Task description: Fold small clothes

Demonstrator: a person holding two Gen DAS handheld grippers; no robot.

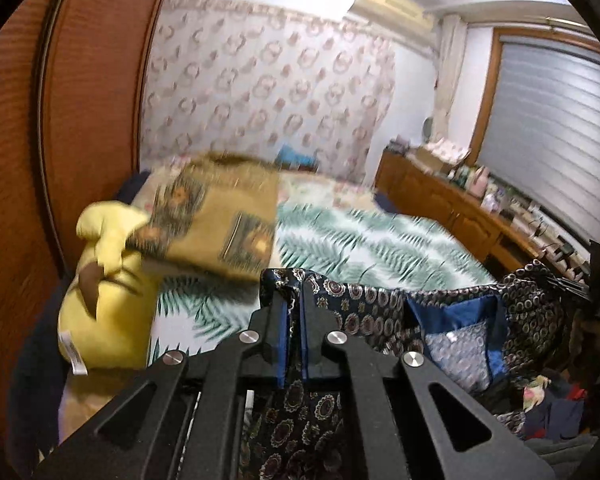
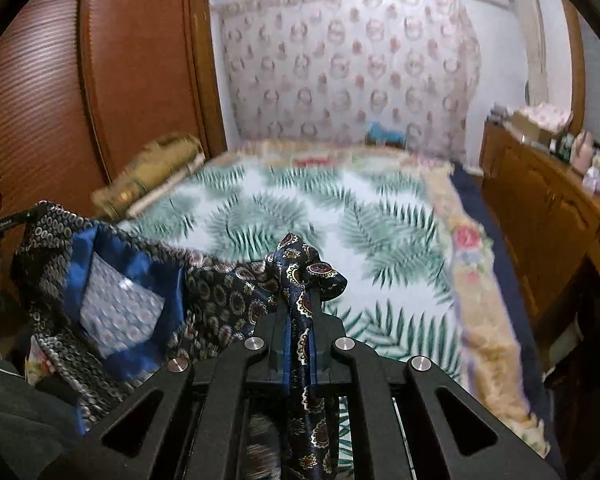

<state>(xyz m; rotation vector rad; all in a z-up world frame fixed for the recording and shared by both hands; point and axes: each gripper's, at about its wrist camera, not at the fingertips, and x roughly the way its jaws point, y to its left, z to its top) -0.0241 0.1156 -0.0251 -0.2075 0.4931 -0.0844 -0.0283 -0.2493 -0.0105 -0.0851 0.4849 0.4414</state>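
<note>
The patterned navy garment point(image 1: 440, 312) is clamped at bottom centre by the left gripper point(image 1: 293, 300) and the right gripper point(image 2: 300, 296), and sags between them above the leaf-print bed point(image 2: 340, 208). Both corners are best kept level and drawn taut before lowering.

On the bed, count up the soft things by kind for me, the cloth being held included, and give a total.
Navy paisley garment, pinched at two spots by the left gripper and right gripper: 1
Tan folded cloth: 1
Yellow plush toy: 1
Palm-leaf bedspread: 1
Total: 4
</note>
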